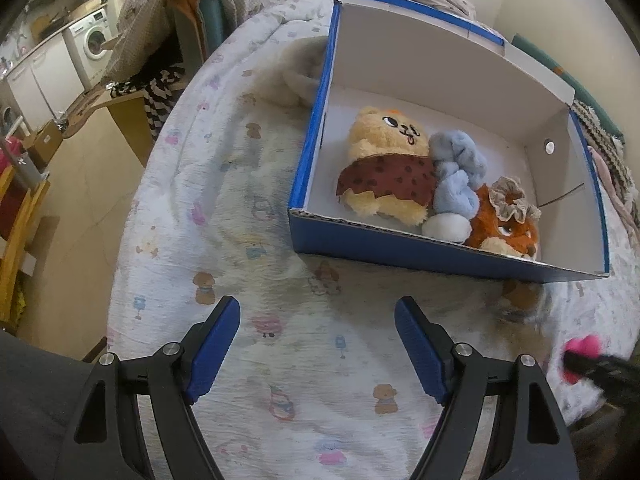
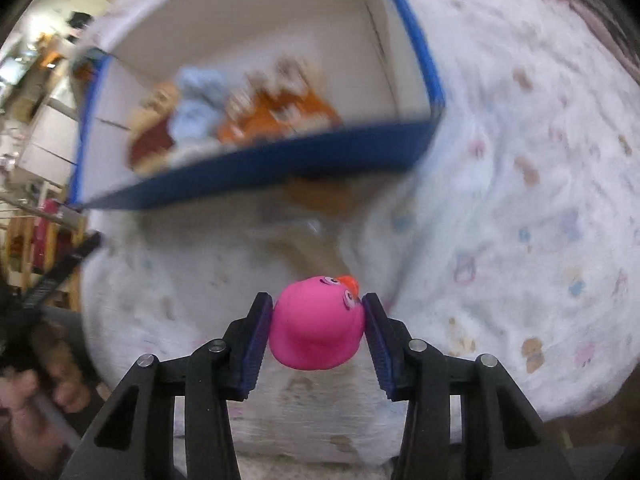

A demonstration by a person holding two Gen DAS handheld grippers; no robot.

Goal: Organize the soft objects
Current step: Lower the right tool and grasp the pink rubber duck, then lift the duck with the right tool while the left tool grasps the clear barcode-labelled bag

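A blue cardboard box (image 1: 420, 248) with a white inside lies on the bed. In it are a yellow plush bear (image 1: 384, 164) in a brown spotted cape, a light blue plush (image 1: 456, 176), a white ball (image 1: 446, 227) and an orange plush (image 1: 504, 224). My left gripper (image 1: 318, 344) is open and empty above the quilt, in front of the box. My right gripper (image 2: 318, 320) is shut on a pink soft duck toy (image 2: 316, 324) with an orange beak, held above the quilt short of the box (image 2: 256, 168). The duck (image 1: 580, 354) also shows at the right edge of the left wrist view.
A white quilt (image 1: 240, 240) with small cartoon prints covers the bed. A cream plush (image 1: 296, 76) lies beside the box's left wall. Left of the bed are a draped chair (image 1: 188, 12), a wooden shelf (image 1: 20, 216) and a washing machine (image 1: 94, 40).
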